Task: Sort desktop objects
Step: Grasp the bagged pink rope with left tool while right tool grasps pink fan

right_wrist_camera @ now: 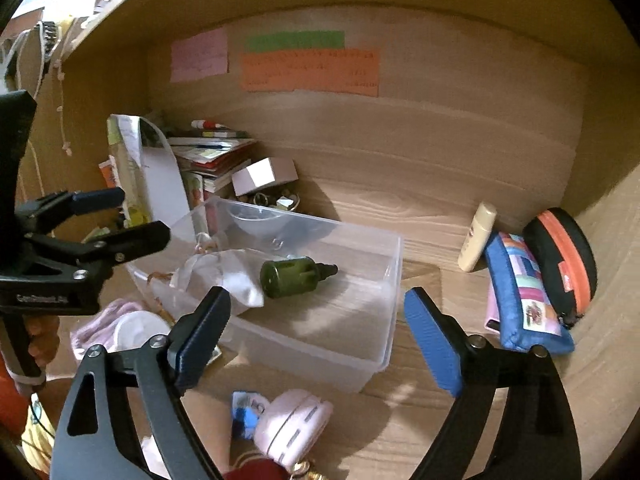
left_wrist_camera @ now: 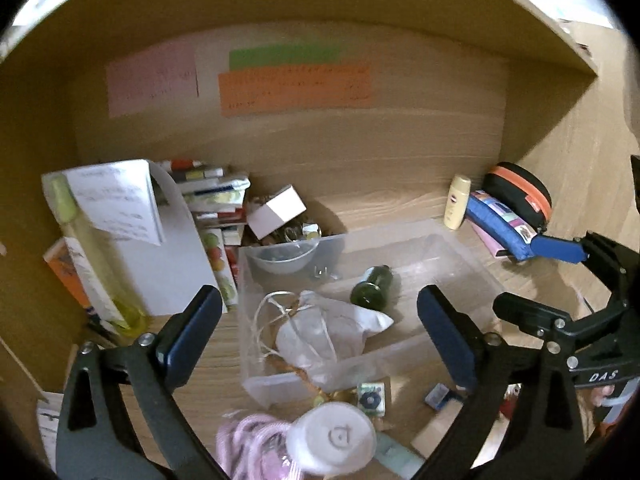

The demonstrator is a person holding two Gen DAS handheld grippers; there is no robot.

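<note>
A clear plastic bin sits mid-desk. In it lie a dark green dropper bottle, a clear bag with white cord and a small clear bowl. My left gripper is open and empty above the bin's near end; it also shows in the right wrist view. My right gripper is open and empty over the bin's front wall; it also shows in the left wrist view. A white round jar and a pink cloth lie in front.
Books and a white box are stacked back left beside a tall yellow-green bottle. A cream lotion bottle, a blue pencil pouch and a black-orange case stand at right. A pink device lies near the front edge.
</note>
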